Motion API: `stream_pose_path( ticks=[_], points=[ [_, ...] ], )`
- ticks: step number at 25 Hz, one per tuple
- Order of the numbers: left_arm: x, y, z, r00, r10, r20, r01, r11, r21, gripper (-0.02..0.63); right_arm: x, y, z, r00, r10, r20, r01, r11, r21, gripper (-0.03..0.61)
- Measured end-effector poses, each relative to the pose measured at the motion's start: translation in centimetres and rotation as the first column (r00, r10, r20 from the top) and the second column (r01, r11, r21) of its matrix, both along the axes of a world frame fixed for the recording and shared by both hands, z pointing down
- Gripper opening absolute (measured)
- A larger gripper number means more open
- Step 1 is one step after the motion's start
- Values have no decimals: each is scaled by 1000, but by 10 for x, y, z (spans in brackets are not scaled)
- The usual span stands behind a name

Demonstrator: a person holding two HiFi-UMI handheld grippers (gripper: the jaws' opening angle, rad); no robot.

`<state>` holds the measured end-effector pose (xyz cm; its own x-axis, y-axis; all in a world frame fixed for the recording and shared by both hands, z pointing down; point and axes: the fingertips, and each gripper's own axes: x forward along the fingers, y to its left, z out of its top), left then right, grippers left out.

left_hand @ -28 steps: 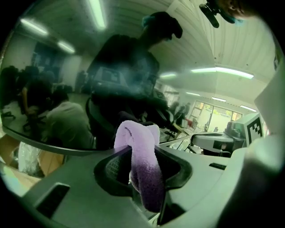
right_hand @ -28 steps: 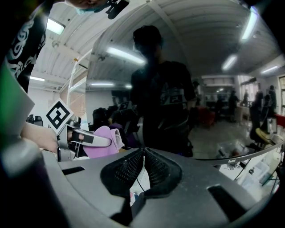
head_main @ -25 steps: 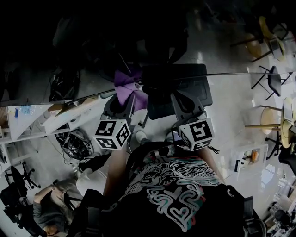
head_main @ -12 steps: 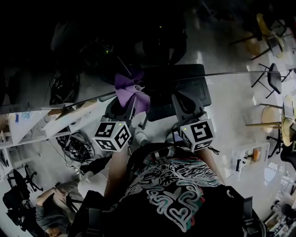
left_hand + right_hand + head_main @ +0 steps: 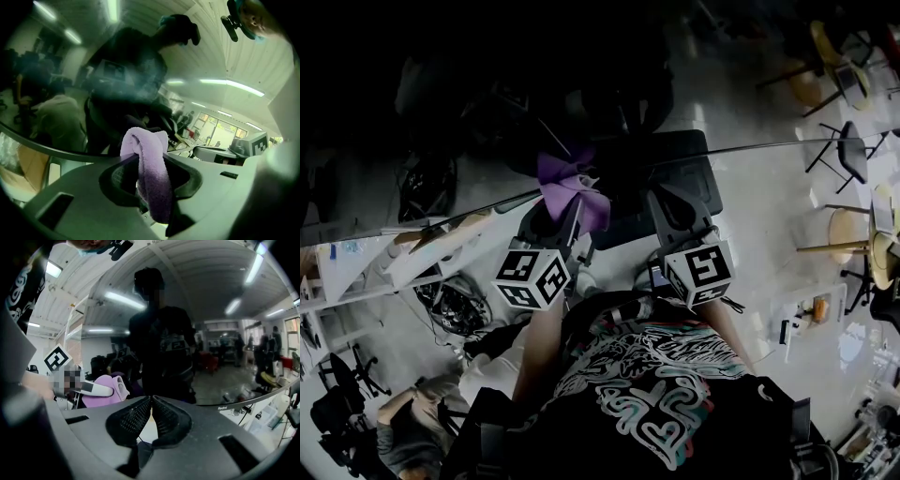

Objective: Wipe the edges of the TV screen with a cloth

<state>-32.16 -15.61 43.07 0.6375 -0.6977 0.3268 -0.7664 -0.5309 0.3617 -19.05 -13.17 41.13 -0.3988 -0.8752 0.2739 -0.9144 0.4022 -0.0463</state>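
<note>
While edgeside, cloth (image 5: pixel 145 150) in left claw (image 5: pixel 149 180).

Dim and underexposed from the head view, near black across the top. Fisheye-bent with dark corners in both gripper views. Green-tinted in the left one, glare off long white ceiling strip lights (image 5: pixel 229 86). Reflections on glossy black TV screen (image 5: pixel 211 348).

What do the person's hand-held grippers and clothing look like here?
The left hand-held gripper and right hand-held gripper each have a dark grey body, black textured pads and a white cube with black square markers. The shirt is black with a white and teal print.
</note>
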Motion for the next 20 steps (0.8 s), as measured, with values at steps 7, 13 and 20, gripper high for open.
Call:
stream_pose_path(
  ticks=[7,13,20],
  points=[
    [19,3,0,999,28,-16,-29,1000,-7,137,10,-2,-4,1000,12,11,-12,1000,10,34],
    [32,3,-2,999,45,-27,-45,999,-11,135,19,-3,-5,1000,16,12,-16,1000,8,34],
    [51,3,-3,998,54,-37,-54,998,-15,135,37,-3,-5,1000,21,7,-21,1000,8,34]
  ],
)
